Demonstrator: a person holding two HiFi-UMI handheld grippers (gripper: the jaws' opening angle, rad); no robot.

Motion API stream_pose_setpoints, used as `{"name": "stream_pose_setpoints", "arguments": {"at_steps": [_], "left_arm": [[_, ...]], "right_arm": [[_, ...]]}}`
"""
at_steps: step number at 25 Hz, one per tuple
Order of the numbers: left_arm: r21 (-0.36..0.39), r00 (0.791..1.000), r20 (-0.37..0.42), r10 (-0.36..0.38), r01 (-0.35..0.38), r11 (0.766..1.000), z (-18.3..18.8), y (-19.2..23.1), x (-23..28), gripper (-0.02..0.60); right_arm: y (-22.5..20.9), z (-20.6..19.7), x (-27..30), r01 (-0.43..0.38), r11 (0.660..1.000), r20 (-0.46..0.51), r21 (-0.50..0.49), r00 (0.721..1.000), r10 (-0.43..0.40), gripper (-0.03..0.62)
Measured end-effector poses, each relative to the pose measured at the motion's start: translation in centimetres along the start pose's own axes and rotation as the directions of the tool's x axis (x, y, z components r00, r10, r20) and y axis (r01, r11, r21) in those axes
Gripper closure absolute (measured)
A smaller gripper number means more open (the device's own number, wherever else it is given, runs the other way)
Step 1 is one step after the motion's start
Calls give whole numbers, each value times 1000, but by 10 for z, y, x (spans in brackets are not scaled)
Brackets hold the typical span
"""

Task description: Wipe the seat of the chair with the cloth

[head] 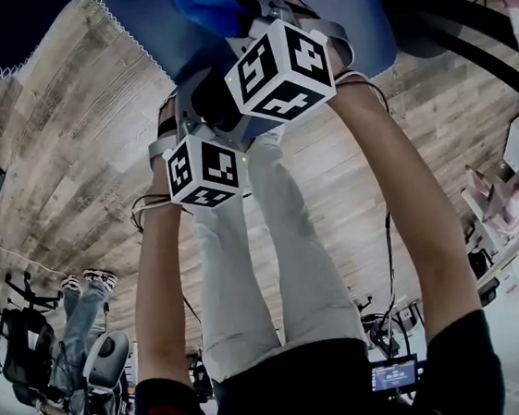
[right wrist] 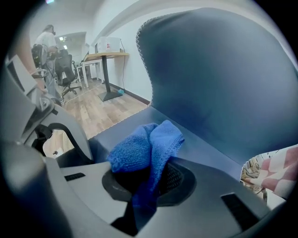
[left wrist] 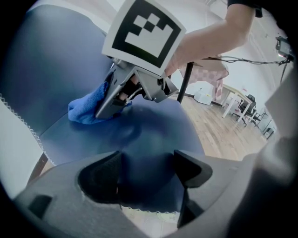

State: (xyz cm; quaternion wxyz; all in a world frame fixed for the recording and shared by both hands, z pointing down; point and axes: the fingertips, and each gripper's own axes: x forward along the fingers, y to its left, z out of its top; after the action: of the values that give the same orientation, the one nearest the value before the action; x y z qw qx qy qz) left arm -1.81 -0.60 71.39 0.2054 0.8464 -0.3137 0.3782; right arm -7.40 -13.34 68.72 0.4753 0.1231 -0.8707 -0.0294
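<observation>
the right gripper (right wrist: 149, 183) is clamping the blue cloth (right wrist: 151, 142) between its jaws. a folded bunch of the cloth is sticking out past the tips, and a tail of it is hanging back down between them. just ahead of this gripper, the cloth is resting on the dark blue seat (left wrist: 153, 132) of the chair, close to where the seat is curving up into the backrest (right wrist: 219, 69).

the left gripper (left wrist: 146, 174) is holding its 2 jaws moderately apart with nothing between them. it is hovering over the front edge of the seat, and the seat's white stitched rim is showing in the gap. from this gripper the cloth is lying ahead and to the left, under the right gripper's tips and well clear of the left jaws.

in the head view the 2 grippers are sitting close together, with the right one reaching further over the seat and the wooden floor (head: 65, 131) lying below.
</observation>
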Motion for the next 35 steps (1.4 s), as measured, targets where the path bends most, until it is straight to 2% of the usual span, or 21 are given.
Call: {"name": "stream_pose_setpoints", "arguments": {"at_steps": [11,24,35], "left_arm": [[0,1000,-9,5,-5,1000,0,0,0,232],[2,1000,-4,2,-2,1000,-1,1,0,232],[0,1000,-6,1,-1,1000,-1,1,0,232]], "right_arm": [[-29,-30,-15,58,997,-28,56,998,-57,534],[-80,-91,-44,185,975,-129,125,977,-169,534],[-121,-146,-75,302,918,-232,256,941,-245,534]]}}
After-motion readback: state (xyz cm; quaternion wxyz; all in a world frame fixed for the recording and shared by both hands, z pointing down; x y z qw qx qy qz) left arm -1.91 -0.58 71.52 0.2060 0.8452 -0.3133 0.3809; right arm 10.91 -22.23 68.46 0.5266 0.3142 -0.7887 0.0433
